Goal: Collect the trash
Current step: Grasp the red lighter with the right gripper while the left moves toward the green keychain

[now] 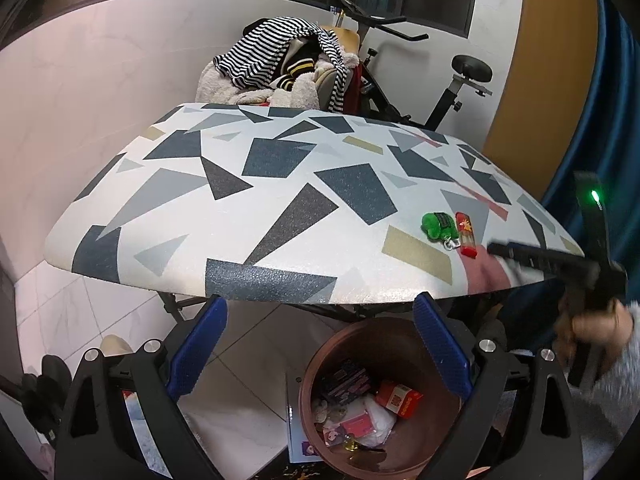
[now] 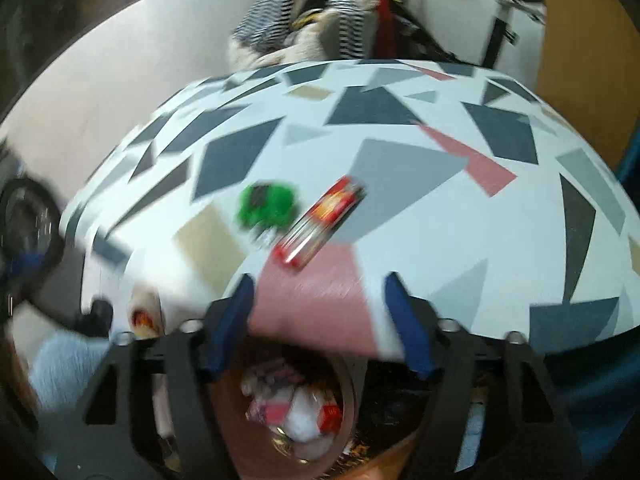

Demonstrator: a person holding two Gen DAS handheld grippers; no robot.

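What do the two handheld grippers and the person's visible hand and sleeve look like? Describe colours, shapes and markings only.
Left gripper and right gripper: black angular frames with cut-outs, silver bolts, ribbed blue finger pads. Seen from the left wrist, the right one carries a green light; the hand wears a fuzzy grey sleeve.

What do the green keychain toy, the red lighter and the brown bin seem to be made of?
Green keychain toy: probably soft plush, matte and fuzzy-edged, with a small metal clip. Red lighter: likely glossy plastic, partly see-through, with a printed label. Brown bin: smooth matte wall, plastic or perhaps glazed ceramic; the look leaves it open.

Probably a home: exercise bike (image 1: 420, 80), clothes pile (image 1: 280, 64), patterned table (image 1: 240, 216).
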